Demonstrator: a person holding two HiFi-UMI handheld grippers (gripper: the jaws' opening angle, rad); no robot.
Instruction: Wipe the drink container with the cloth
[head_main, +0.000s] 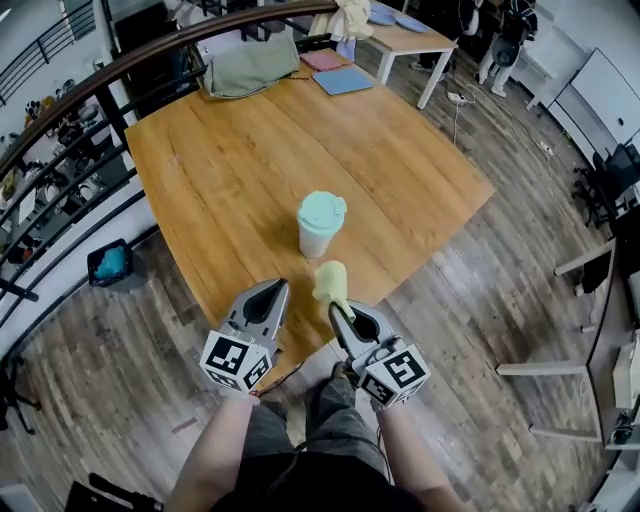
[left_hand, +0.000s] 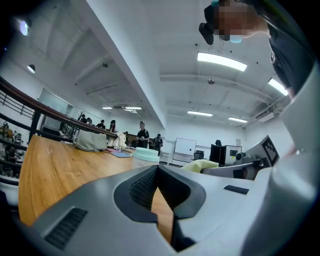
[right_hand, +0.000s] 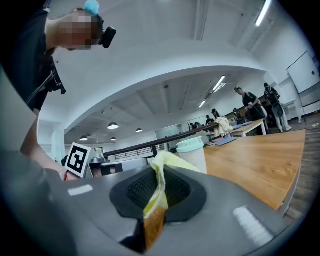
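Drink container (head_main: 320, 224), a white cup with a mint lid, stands upright at frame centre on the wooden table (head_main: 230, 170). Right gripper (head_main: 338, 308), lower centre: jaws clamped on the yellow cloth (head_main: 331, 281), just below the cup. Left gripper (head_main: 279, 287) beside it: jaws together, nothing held.

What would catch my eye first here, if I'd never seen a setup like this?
Probably the white cup with a mint-green lid, standing alone near the front edge of the big wooden table. Just in front of it, the right gripper pinches a pale yellow cloth in its jaws. Beside it, the left gripper has its jaws shut on nothing.
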